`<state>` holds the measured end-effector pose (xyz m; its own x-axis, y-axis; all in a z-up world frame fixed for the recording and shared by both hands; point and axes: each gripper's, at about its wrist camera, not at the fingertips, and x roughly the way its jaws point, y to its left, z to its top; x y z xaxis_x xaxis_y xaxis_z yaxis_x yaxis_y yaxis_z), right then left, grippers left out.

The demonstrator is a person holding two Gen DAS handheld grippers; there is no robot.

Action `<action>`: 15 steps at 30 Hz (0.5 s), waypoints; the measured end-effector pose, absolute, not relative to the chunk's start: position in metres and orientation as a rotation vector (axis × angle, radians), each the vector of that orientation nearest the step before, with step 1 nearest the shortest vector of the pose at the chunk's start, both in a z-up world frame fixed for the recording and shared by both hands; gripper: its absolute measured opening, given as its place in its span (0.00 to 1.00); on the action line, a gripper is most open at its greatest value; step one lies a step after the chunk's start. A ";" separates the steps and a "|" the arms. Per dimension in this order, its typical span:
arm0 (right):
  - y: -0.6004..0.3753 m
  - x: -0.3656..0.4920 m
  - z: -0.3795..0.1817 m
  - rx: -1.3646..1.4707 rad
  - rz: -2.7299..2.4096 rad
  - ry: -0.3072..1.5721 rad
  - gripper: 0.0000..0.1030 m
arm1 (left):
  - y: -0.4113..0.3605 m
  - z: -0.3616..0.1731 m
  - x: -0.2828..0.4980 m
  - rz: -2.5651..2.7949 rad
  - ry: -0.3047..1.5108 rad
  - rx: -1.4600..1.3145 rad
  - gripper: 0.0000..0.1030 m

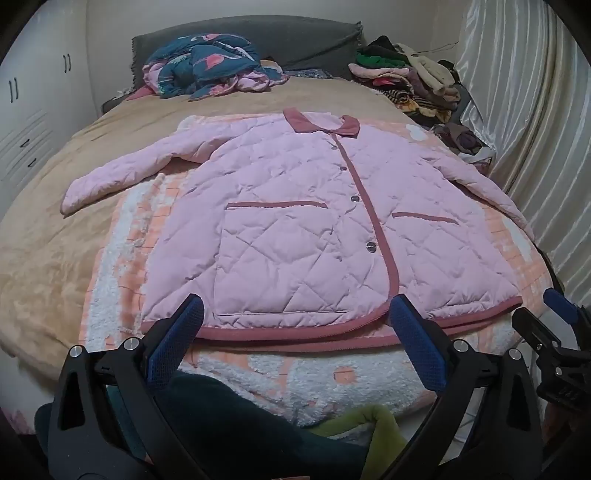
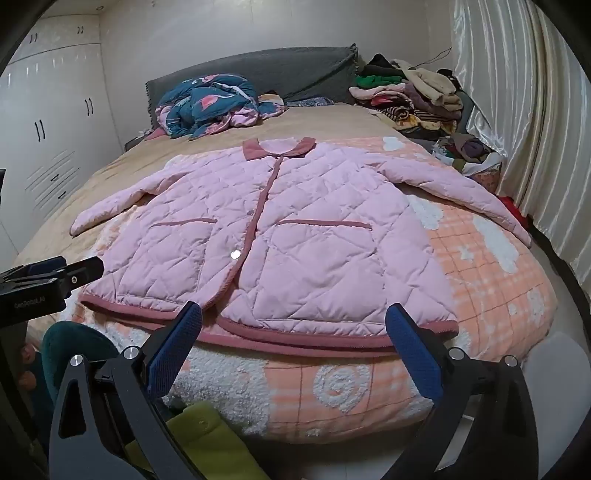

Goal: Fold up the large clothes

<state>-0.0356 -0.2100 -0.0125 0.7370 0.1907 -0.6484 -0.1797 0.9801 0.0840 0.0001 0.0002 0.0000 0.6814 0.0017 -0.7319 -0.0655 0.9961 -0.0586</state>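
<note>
A pink quilted jacket (image 1: 295, 229) with dark pink trim lies flat, front up and buttoned, on a peach and white blanket (image 1: 122, 236) on the bed, sleeves spread to both sides. It also shows in the right wrist view (image 2: 295, 240). My left gripper (image 1: 295, 314) is open and empty, just short of the jacket's bottom hem on its left half. My right gripper (image 2: 295, 321) is open and empty, just short of the hem on its right half; it also shows at the right edge of the left wrist view (image 1: 546, 306).
A blue and pink quilt (image 1: 210, 62) is heaped by the grey headboard (image 1: 295, 33). A pile of clothes (image 1: 413, 85) lies at the far right by the curtain (image 1: 524, 92). White wardrobes (image 2: 48, 122) stand at the left. Dark green and lime cloth (image 2: 207, 432) lies below the bed's near edge.
</note>
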 end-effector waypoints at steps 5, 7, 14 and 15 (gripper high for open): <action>-0.211 -0.036 -0.012 0.011 0.202 0.717 0.96 | -0.001 0.000 0.001 0.051 0.820 -0.076 0.91; -0.210 -0.035 -0.011 0.013 0.207 0.722 0.96 | -0.004 0.001 -0.001 0.036 0.821 -0.080 0.91; -0.207 -0.037 -0.011 0.010 0.205 0.712 0.96 | -0.006 0.002 0.000 0.042 0.815 -0.078 0.91; -0.207 -0.037 -0.011 0.011 0.205 0.712 0.96 | -0.006 0.005 -0.002 0.032 0.813 -0.075 0.91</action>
<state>-0.0373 -0.2073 -0.0108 0.7379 0.1906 -0.6474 -0.1832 0.9798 0.0797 -0.0024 -0.0062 0.0046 0.6872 -0.0005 -0.7265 -0.0574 0.9968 -0.0550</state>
